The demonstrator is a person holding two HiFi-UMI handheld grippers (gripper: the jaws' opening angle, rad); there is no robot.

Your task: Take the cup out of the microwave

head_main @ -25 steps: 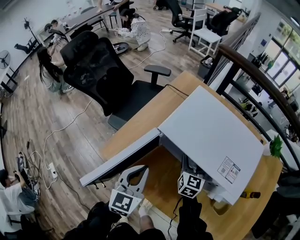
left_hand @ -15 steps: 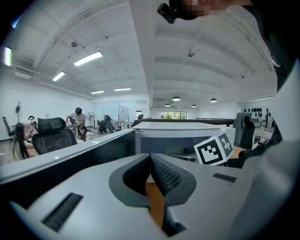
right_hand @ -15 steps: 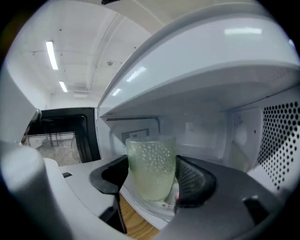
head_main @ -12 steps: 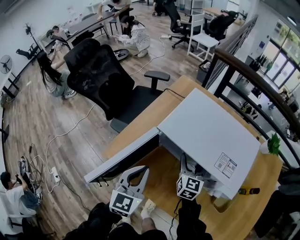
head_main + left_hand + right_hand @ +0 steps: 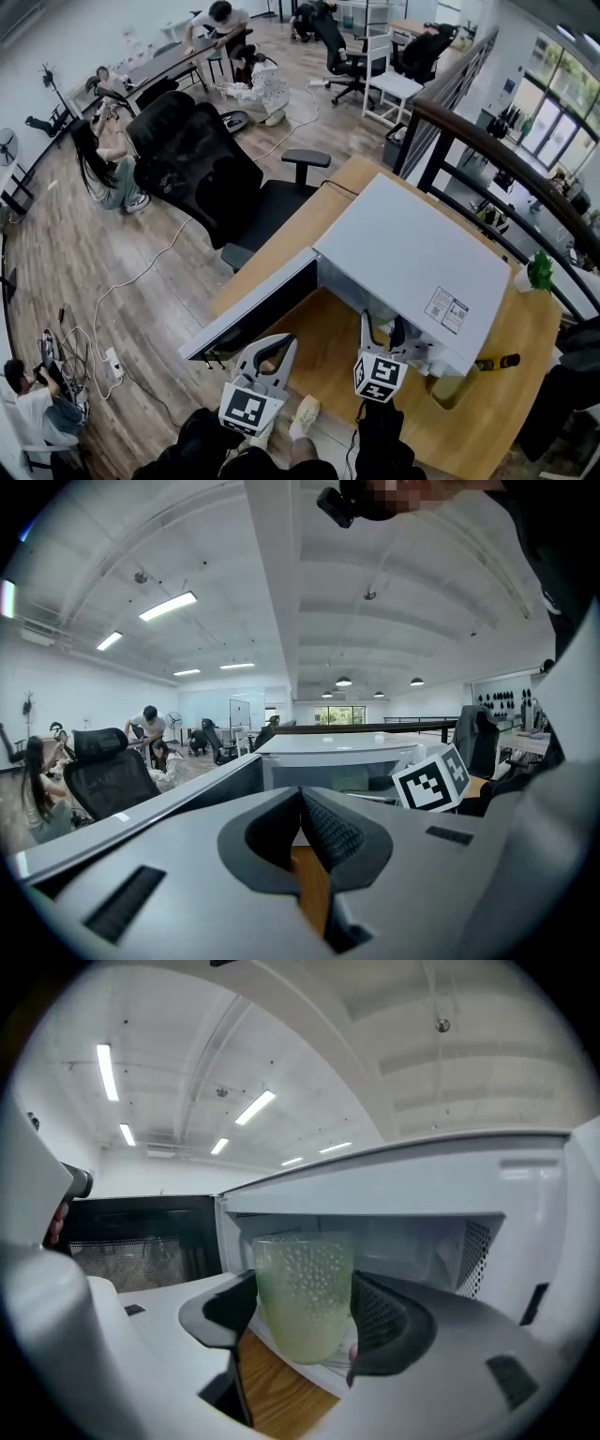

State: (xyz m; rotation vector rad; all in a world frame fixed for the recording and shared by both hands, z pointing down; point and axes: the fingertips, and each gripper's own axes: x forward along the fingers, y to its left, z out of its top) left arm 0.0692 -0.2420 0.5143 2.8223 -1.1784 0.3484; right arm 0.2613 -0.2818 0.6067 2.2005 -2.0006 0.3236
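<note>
A pale green, bumpy glass cup (image 5: 300,1297) stands upright between the jaws of my right gripper (image 5: 305,1314), which is shut on it. The cup hangs just in front of the cavity of the white microwave (image 5: 422,1232). In the head view the microwave (image 5: 412,253) sits on the wooden table (image 5: 323,352) with its door (image 5: 253,314) swung out to the left. My right gripper (image 5: 382,333) reaches under the microwave's front edge, and the cup is hidden there. My left gripper (image 5: 272,352) hovers by the open door. Its jaws (image 5: 302,799) are shut with nothing between them.
A black office chair (image 5: 197,159) stands beyond the table's far-left edge. A dark railing (image 5: 506,159) runs behind the microwave. A small bottle (image 5: 497,361) and an olive bowl-like thing (image 5: 455,389) lie on the table to the right of the microwave. People sit on the floor far back.
Both grippers have risen slightly, the right one still holding the cup. The head view has shifted, so the microwave sits a little higher and further left in the picture.
</note>
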